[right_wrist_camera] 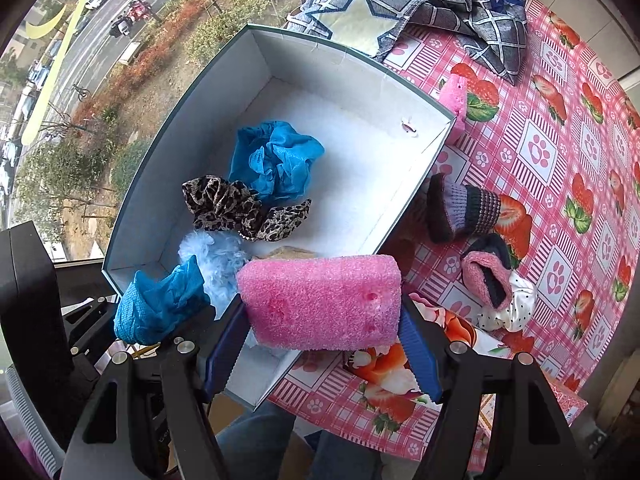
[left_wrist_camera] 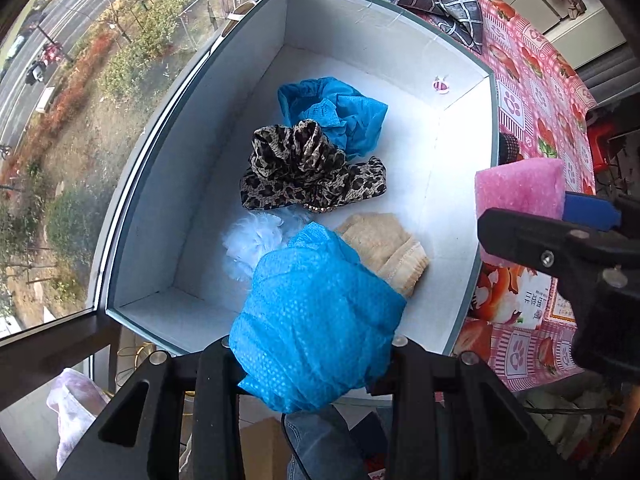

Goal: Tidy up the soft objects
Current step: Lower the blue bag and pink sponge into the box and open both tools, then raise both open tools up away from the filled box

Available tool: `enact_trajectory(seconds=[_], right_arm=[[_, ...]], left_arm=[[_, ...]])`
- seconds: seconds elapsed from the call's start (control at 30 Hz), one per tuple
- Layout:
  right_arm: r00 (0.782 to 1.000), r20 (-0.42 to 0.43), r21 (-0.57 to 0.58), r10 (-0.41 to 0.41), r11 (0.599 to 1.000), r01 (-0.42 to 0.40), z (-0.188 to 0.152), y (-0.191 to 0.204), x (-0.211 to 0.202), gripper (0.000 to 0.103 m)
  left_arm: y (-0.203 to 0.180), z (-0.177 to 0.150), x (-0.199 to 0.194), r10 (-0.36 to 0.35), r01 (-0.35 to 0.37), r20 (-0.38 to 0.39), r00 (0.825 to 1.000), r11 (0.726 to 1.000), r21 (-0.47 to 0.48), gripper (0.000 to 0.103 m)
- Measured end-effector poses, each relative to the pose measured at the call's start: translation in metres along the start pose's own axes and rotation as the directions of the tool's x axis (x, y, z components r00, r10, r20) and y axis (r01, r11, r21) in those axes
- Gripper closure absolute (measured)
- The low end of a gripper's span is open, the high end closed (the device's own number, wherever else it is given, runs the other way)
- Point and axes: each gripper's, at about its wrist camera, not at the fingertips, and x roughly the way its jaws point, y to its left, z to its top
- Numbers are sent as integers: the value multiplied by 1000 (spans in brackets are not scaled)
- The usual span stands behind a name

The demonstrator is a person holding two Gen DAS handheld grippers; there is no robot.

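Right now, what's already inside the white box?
In the white box: a crumpled blue cover, a leopard-print scrunchie, a white fluffy piece and a beige item, partly hidden by the held blue cover. A small pink thing lies in the far corner.

The blue cover (left_wrist_camera: 316, 320) hides the left tongs' (left_wrist_camera: 312, 354) fingertips.

Legible text is limited to one item: a printed packet (left_wrist_camera: 516, 300) with strawberry artwork, lying on the tablecloth (left_wrist_camera: 532, 92) near the box's right side. It carries Chinese characters too small and distorted to be read reliably.
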Motion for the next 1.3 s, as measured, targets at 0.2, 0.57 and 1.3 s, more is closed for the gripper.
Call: enact_trajectory(seconds=[0.2,0.57,1.3], right_arm=[[1000,-15,-21,-2,1000,2,3,5,7,30],[999,-40,-64,-4,998,1,8,12,13,29],[979,-38,-271,-202,945,184,-1,37,7,1]], left_arm=[[5,-2,1,3,-3,-2,1000,1000,-14,67],[8,-1,-2,-2,2,23,1000,1000,-16,34],[21,-15,-23,-15,16,88,996,1000,-5,0]])
